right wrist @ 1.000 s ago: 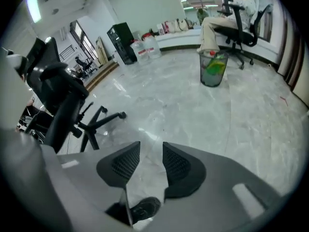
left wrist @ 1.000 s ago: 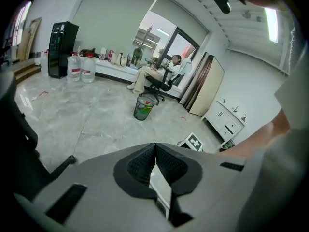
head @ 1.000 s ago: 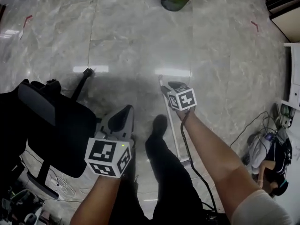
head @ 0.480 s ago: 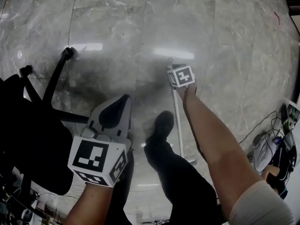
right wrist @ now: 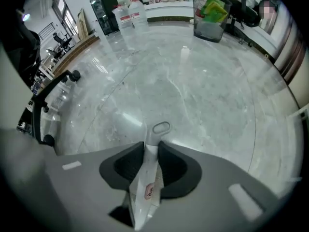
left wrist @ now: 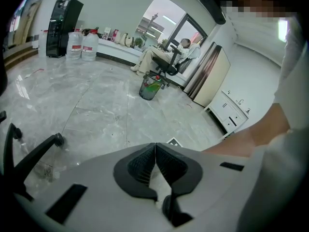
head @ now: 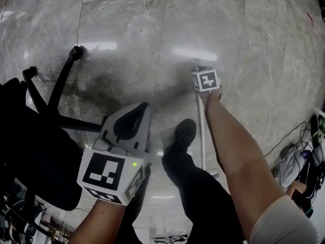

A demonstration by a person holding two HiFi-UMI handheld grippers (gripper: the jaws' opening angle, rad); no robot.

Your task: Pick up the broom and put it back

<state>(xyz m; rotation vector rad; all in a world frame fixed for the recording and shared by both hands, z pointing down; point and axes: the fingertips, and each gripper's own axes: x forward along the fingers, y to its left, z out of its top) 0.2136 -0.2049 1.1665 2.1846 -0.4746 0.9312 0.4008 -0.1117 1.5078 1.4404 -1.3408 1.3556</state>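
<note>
Down at the floor, the right gripper [right wrist: 152, 145] points steeply downward and its jaws are closing on the broom [right wrist: 147, 190]. The white handle stands between the two dark pads, which meet it on either side near their tips. Just past those tips the handle's hanging loop [right wrist: 161, 127] pokes out over the marble floor [right wrist: 193, 95]. In the head view the rest of the handle runs back from under this gripper toward the person, lying flat on the floor.

Beside the handle, between the two grippers, is a dark shoe [head: 181, 135]. On the far side of that shoe the left gripper [left wrist: 155, 146] hangs well apart from the broom. Its jaws are pressed together with nothing between them.

Out to the left of the left gripper stands a black office chair [head: 35, 151], its legs and casters splayed across the floor.

Far ahead of the right gripper's jaws sits a mesh wastebasket [right wrist: 211, 14] holding green and yellow contents. Left of it are water jugs [right wrist: 130, 11] next to a tall black unit [right wrist: 104, 4].

Far beyond the left gripper's tips a seated person [left wrist: 169, 57] leans back in a chair, and a white cabinet [left wrist: 234, 112] stands off to the right.
</note>
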